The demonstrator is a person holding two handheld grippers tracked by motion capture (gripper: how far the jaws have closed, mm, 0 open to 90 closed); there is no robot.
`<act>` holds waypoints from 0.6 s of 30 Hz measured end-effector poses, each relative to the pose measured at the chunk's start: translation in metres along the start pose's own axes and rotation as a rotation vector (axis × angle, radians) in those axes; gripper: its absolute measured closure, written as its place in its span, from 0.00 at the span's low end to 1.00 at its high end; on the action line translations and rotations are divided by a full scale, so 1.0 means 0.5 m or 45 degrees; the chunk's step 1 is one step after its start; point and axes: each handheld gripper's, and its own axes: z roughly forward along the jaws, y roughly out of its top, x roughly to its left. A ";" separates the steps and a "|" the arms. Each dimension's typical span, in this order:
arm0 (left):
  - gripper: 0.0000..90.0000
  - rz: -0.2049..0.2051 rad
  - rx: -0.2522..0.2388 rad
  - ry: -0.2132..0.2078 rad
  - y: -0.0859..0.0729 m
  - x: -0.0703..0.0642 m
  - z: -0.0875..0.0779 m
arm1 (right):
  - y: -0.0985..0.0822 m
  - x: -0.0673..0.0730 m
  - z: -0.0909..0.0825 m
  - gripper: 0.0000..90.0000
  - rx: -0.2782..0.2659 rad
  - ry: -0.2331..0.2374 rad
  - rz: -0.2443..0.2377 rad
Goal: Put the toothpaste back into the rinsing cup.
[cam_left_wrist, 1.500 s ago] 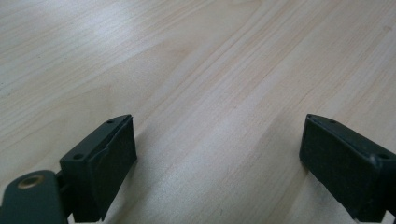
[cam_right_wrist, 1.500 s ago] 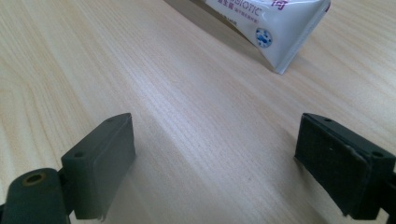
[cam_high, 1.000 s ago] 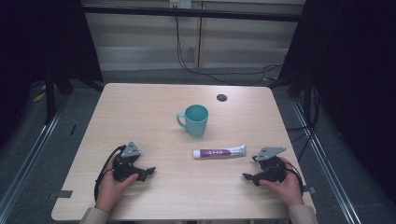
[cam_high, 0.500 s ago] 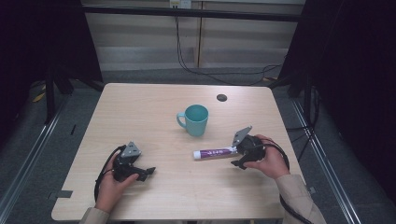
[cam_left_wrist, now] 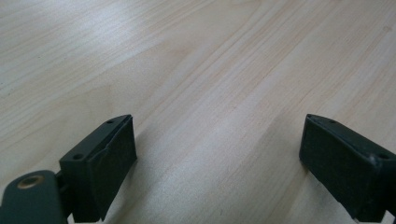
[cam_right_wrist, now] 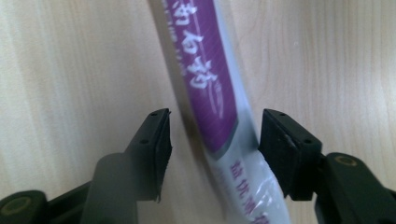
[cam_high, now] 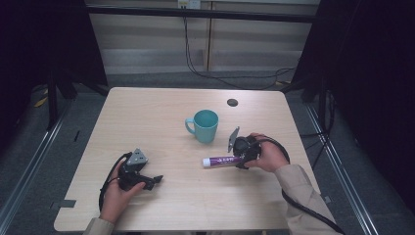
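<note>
High view: one toothpaste tube point(cam_high: 221, 160), one mug point(cam_high: 205, 126); right hand-held gripper point(cam_high: 241, 157) closing around tube, ungripped.

Pale wooden table point(cam_high: 147, 117), grey floor point(cam_high: 58, 122), dark curtains point(cam_high: 372, 73).

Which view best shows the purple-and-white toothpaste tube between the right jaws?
The right gripper view: the purple-and-white toothpaste tube lies between its jaws, a gap at one pad. The high view shows the whole tube small on the table.

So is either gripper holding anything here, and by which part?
Nothing is gripped yet. The right gripper straddles the toothpaste tube near its crimped end, jaws closing, gap remaining. The left gripper is open over the table.
</note>
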 end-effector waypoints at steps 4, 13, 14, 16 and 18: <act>0.12 0.000 0.000 0.000 0.000 0.000 0.000 | 0.009 -0.021 0.011 0.59 0.059 0.074 0.010; 0.12 -0.001 0.000 0.000 0.000 0.000 0.000 | 0.003 -0.027 0.018 0.67 0.049 0.147 0.072; 0.12 0.000 0.000 0.000 0.000 0.000 0.000 | 0.002 -0.026 0.018 0.72 0.035 0.157 0.082; 0.12 0.000 0.001 0.001 0.000 0.000 0.000 | 0.000 -0.025 0.017 0.76 0.025 0.155 0.097; 0.12 0.000 0.001 0.000 0.000 0.000 0.000 | -0.003 -0.024 0.014 0.80 0.006 0.172 0.097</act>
